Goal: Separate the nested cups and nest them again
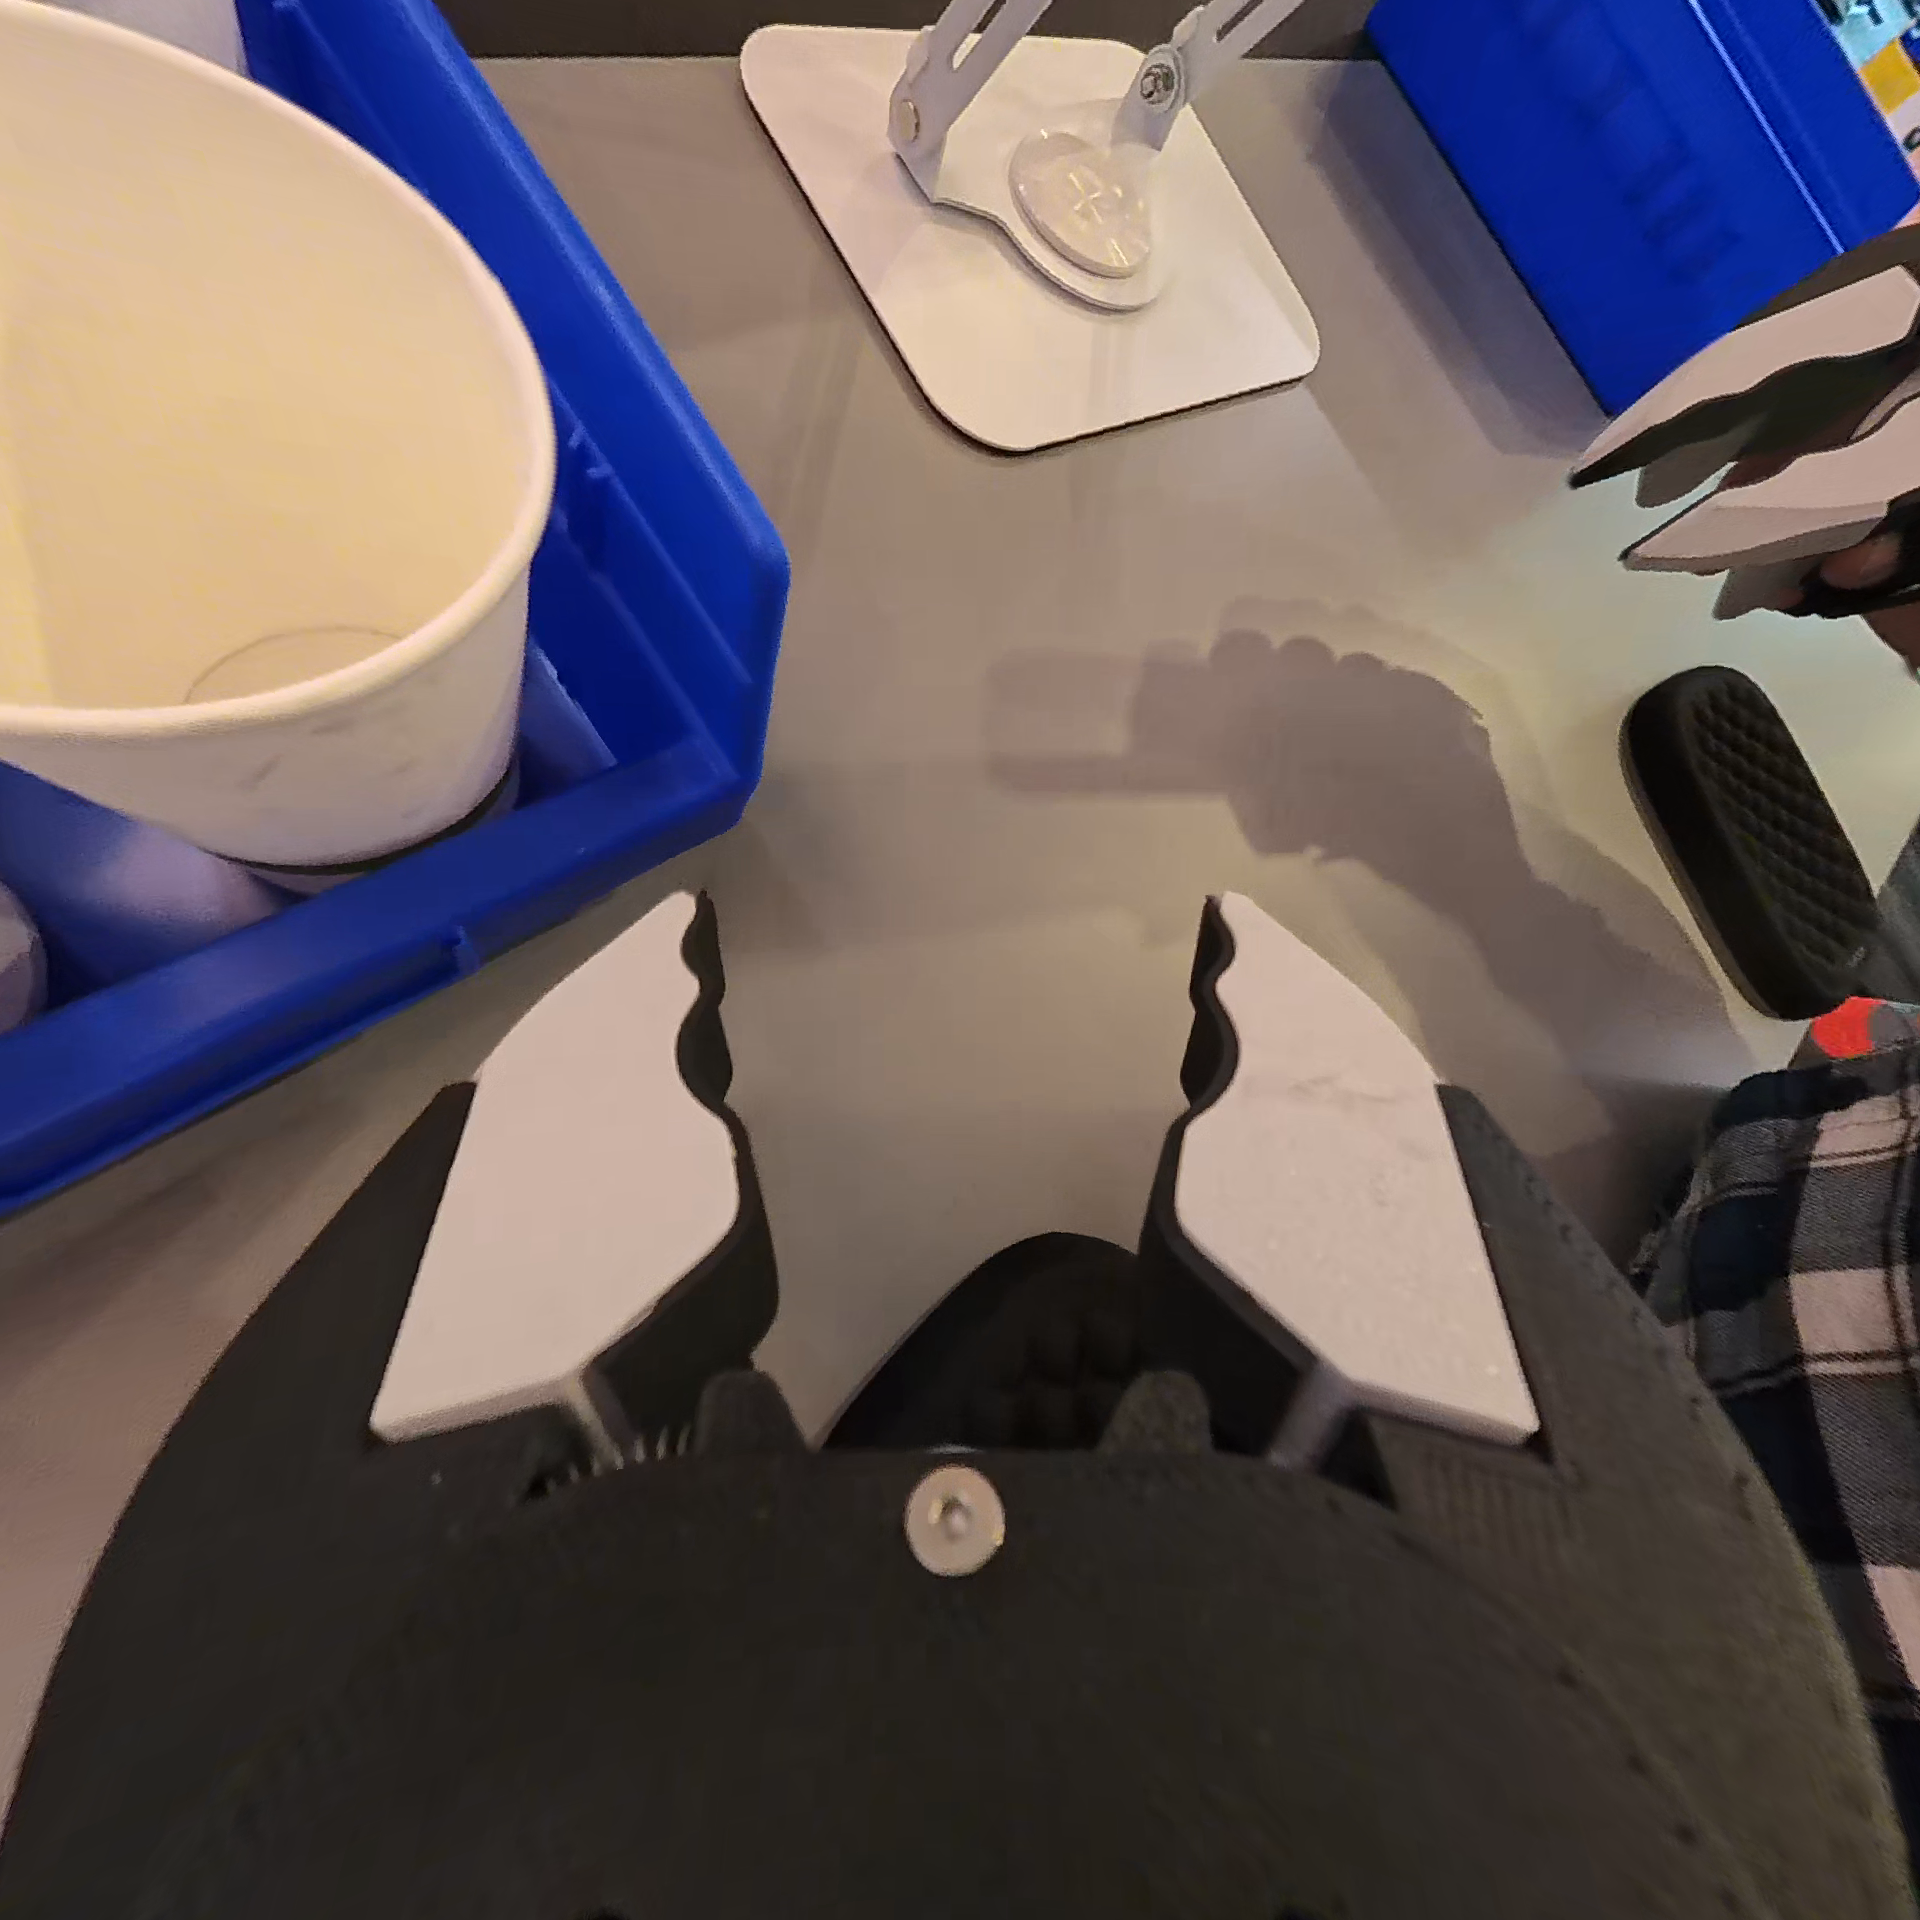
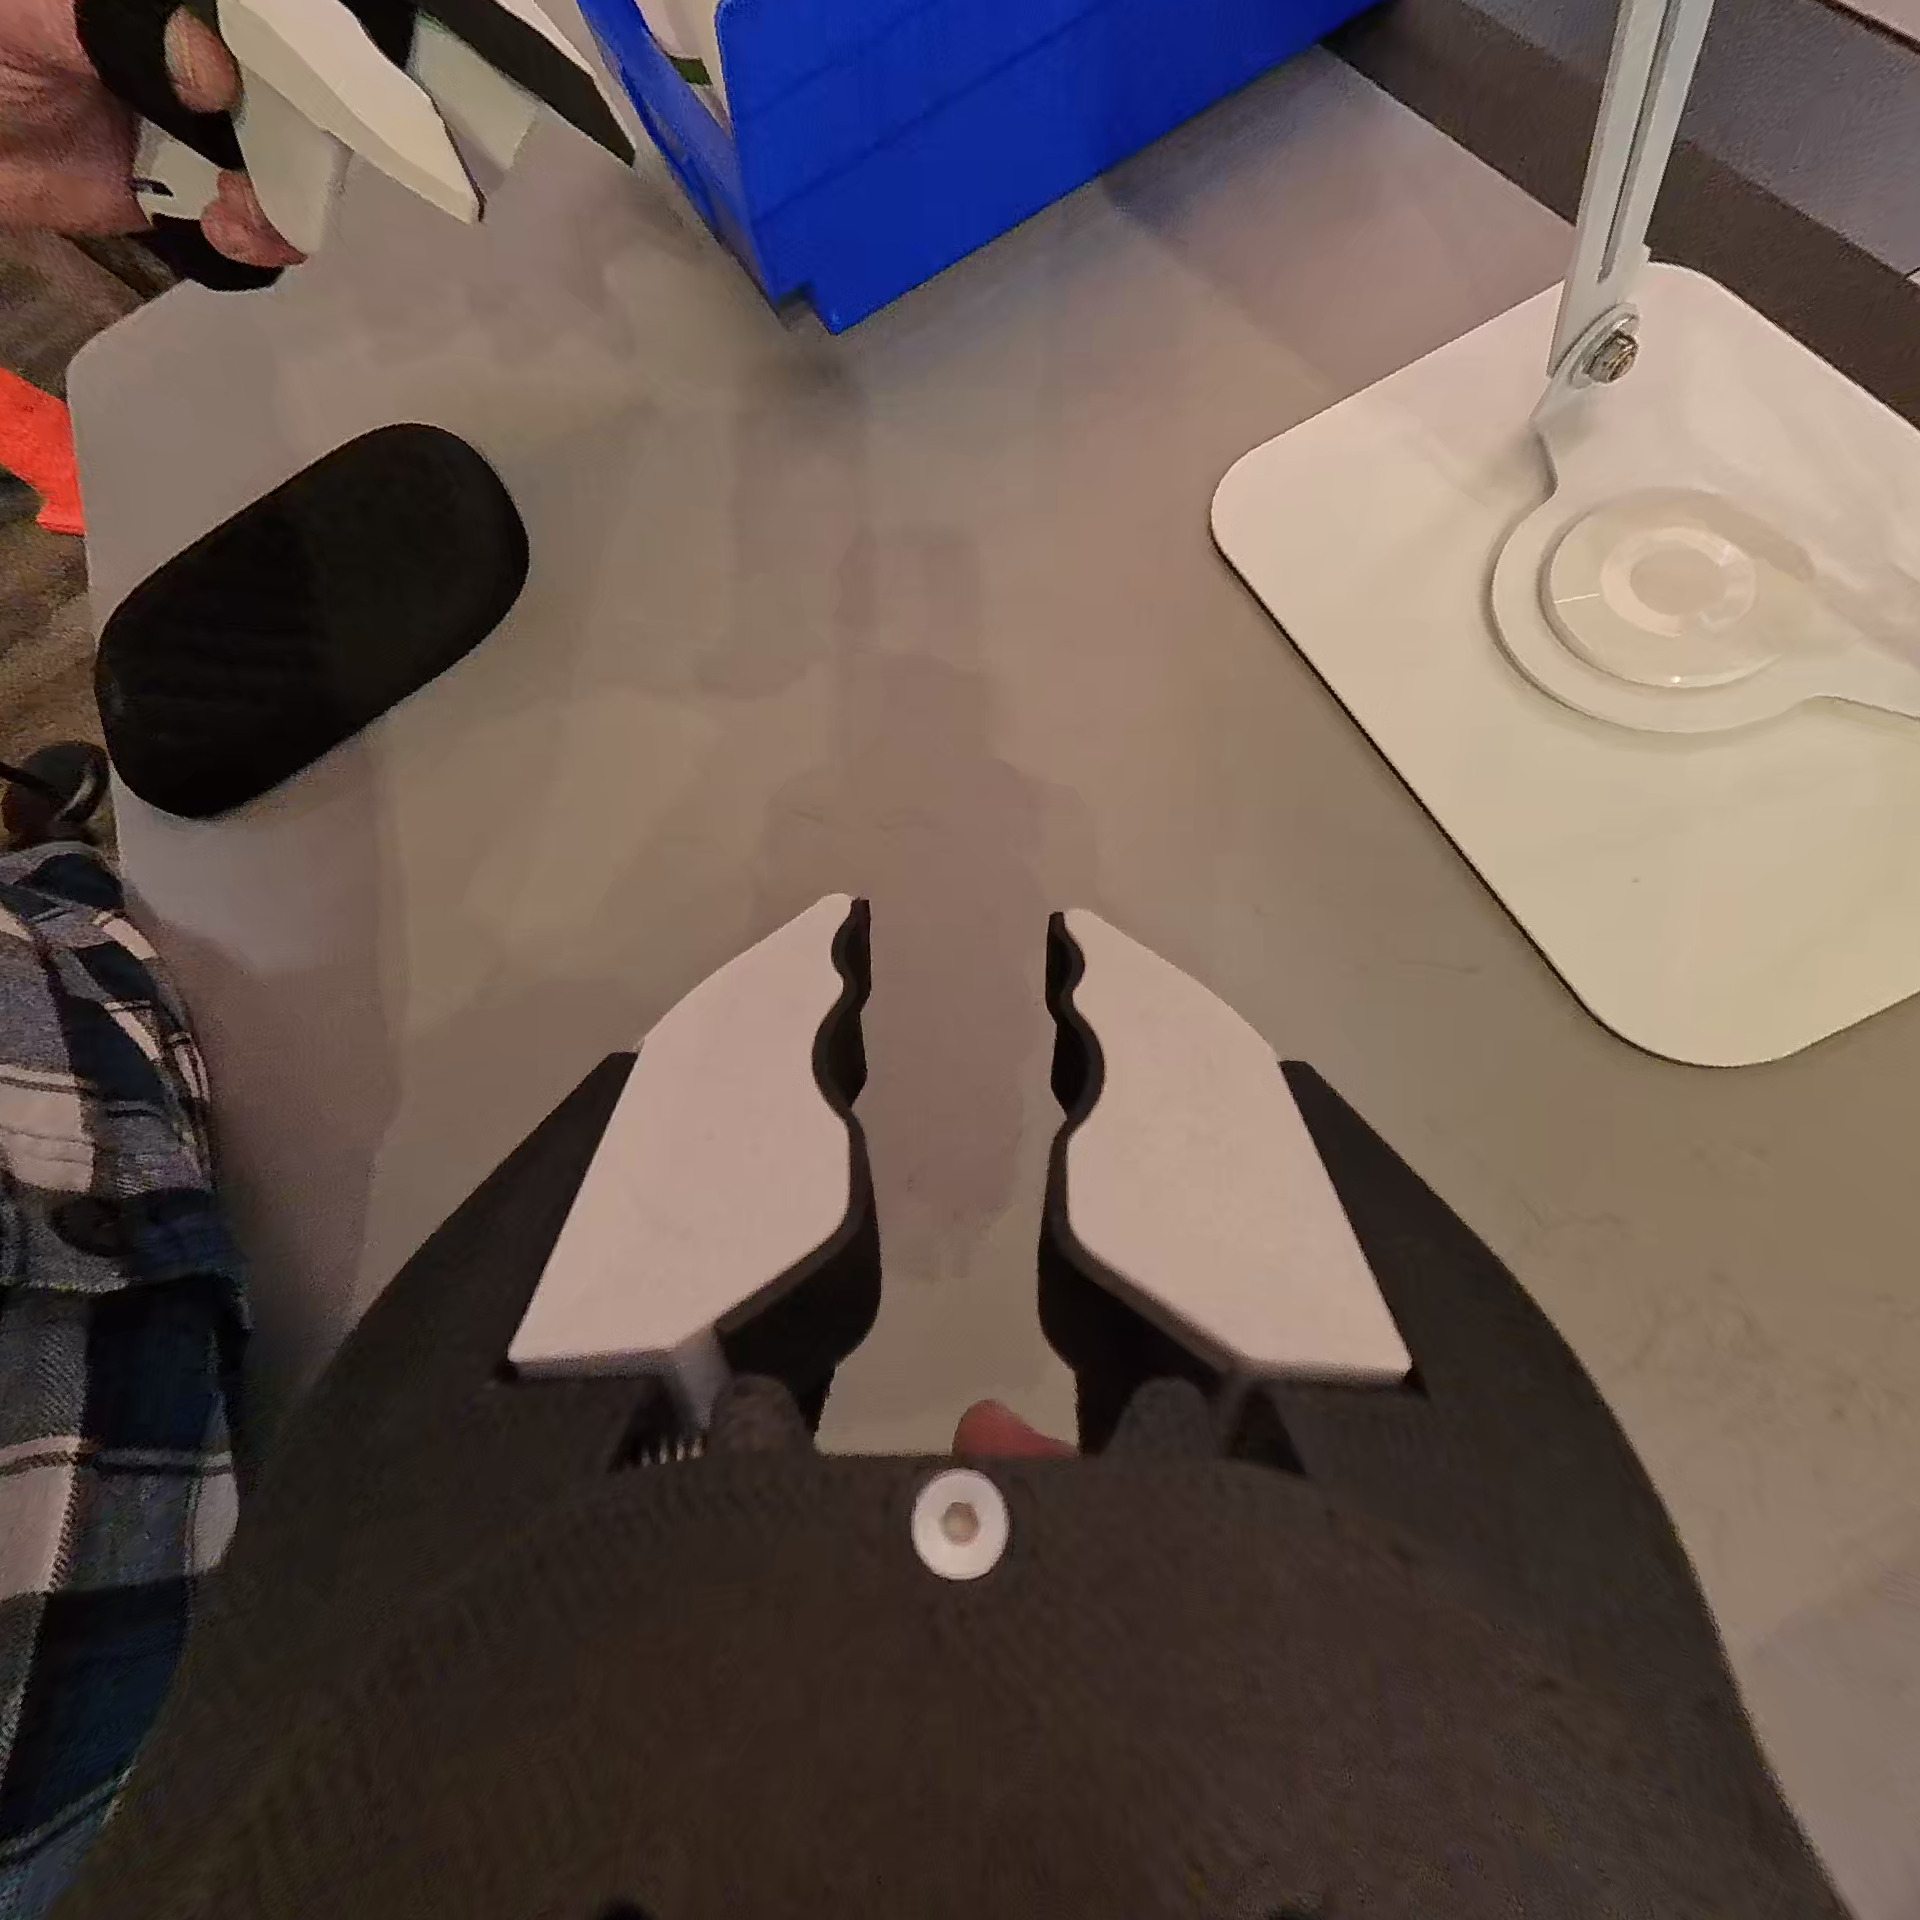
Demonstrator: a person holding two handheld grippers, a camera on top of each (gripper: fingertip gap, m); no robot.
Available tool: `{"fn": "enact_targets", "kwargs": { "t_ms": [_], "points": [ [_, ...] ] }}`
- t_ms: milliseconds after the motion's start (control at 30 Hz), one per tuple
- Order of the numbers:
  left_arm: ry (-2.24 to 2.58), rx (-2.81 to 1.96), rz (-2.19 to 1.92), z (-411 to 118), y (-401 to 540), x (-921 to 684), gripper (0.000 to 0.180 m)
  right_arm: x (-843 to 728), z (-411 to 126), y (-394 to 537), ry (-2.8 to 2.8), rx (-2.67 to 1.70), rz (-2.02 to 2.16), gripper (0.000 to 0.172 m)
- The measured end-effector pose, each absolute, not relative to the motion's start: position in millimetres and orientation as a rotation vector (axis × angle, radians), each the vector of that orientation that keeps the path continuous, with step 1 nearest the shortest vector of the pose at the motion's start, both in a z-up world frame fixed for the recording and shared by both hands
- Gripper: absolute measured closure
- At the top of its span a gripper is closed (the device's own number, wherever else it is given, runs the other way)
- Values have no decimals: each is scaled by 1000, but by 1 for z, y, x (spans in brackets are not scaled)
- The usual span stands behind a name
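We count one grey table [image 1: 935, 623], and it fills most of both frames. On it we see two blue bins: one large blue bin [image 1: 644, 582] at the left of the left wrist view, and a second blue bin [image 1: 1621, 187] in the upper right corner of that view. In the right wrist view only one blue bin shows, at the top centre.

There is one white stand base [image 1: 1039, 343] at the top centre of the left wrist view, and it carries two thin metal arms. One black padded armrest [image 2: 301, 623] lies at the left of the right wrist view, just beside the table edge.

The large blue bin holds the cups. One big white paper cup [image 1: 260, 520] stands in it, in the upper left of the frame, and its open mouth faces us. A thin rim of another cup shows just under its bottom, so it seems to sit on a stack. Some pale cups lie beside it in the bin; how many, we cannot tell.

We see two grippers. The left gripper [image 1: 956, 914] has its fingers spread wide, with only bare table between them. The right gripper [image 2: 956, 914] has its fingers closer together, but a clear gap remains and nothing is between them. Both hover over the table, apart from the cups.
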State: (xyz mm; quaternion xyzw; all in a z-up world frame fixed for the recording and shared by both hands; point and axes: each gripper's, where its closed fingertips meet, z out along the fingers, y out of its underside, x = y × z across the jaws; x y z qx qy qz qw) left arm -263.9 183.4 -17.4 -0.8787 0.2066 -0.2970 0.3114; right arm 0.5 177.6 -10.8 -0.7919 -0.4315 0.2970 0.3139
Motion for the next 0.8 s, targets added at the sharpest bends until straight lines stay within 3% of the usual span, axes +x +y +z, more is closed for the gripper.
{"fn": "enact_targets", "kwargs": {
  "t_ms": [800],
  "points": [
    [411, -2319, -706, -21, 173, -279, 94, 1, -16, 183, -1175, -2069, 764, 136]
  ]
}}
